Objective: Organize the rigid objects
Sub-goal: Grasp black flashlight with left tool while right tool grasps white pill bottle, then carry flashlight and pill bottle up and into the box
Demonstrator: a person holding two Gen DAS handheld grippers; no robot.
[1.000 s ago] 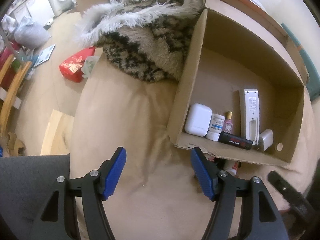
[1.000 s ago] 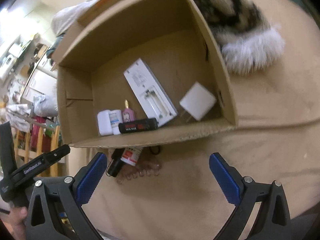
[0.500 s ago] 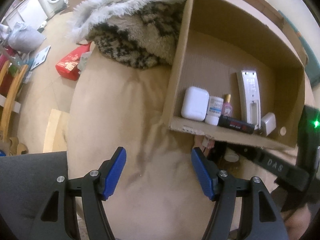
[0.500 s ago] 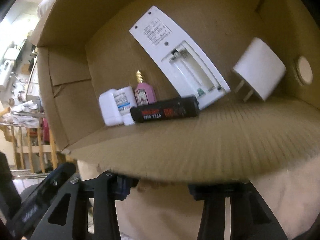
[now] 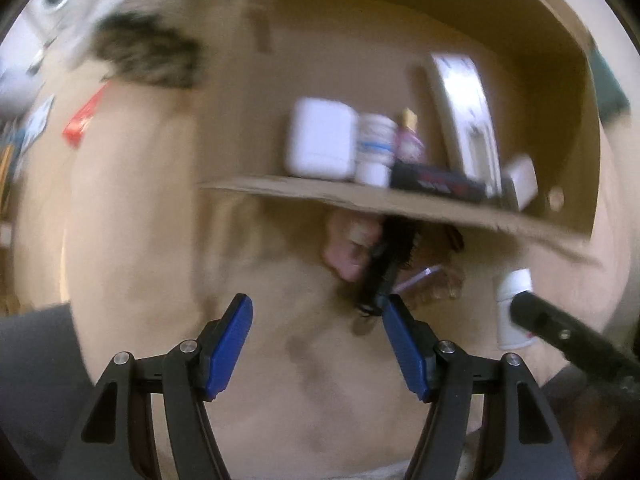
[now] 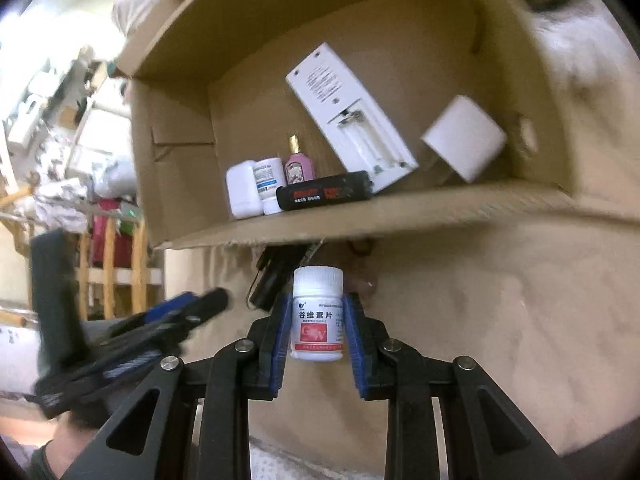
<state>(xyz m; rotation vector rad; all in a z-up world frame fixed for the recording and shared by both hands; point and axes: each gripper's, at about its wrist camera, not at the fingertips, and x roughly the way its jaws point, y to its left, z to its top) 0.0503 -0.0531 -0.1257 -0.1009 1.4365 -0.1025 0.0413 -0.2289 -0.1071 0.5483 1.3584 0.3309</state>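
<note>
The right tongs (image 6: 318, 324) have just been closing, and now their blue pads (image 6: 280, 344) press on both sides of a small white plastic pill bottle with a red and white label (image 6: 318, 318). The bottle stands upright between the pads, its ribbed white cap sticking out past the tips.

Just beyond it sits a big brown cardboard box (image 6: 400, 220) lying on its side on a tan, soft cover (image 6: 500, 300). Inside the box are a white remote control with its battery slot open (image 6: 348, 120), a white plug block (image 6: 464, 138), a black flat stick with red writing (image 6: 326, 192), a small pink perfume bottle (image 6: 296, 166) and two little white containers.

The left tongs (image 5: 318, 340) stand apart with nothing between them — they hang over the tan cover. The pill bottle shows to their right, well clear of them.
</note>
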